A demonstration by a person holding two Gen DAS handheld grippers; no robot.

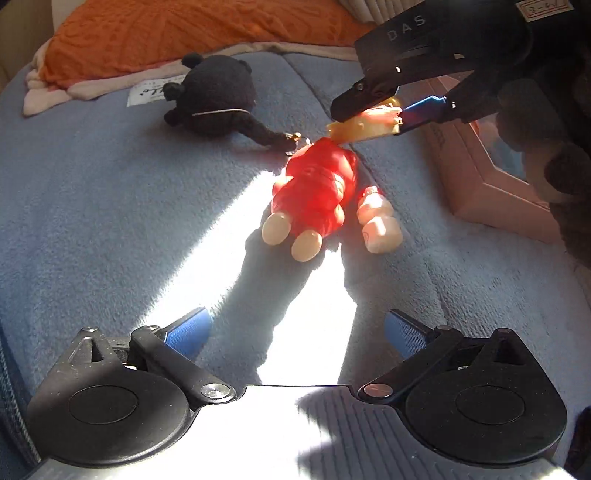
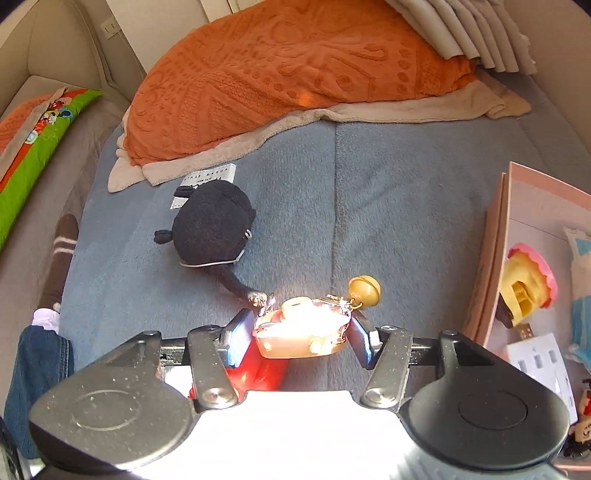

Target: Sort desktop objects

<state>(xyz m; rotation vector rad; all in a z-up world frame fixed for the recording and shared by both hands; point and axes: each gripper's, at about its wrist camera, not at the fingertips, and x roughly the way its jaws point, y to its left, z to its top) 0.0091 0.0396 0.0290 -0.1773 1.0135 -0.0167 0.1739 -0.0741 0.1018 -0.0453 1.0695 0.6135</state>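
Yellow plastic charm (image 2: 301,334) with bell (image 2: 364,291) held between right gripper (image 2: 299,338) pads, off blanket (image 2: 388,221). Looks light, rigid, small; bell dangles. Grip across flat sides. Left gripper (image 1: 299,328) wide, empty.

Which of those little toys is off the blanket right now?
The pale yellow keychain toy, lifted in the right gripper; the red figure and black plush lie on the blanket.

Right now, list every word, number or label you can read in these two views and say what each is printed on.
"DAS": on the black body of the right claw, seen from the left wrist.
White tag on that claw's top: handwritten, upside down, unreadable.
White label on the blue blanket behind the black plush: printed lines, too blurred to read.
White card in the pink box: marks too small.
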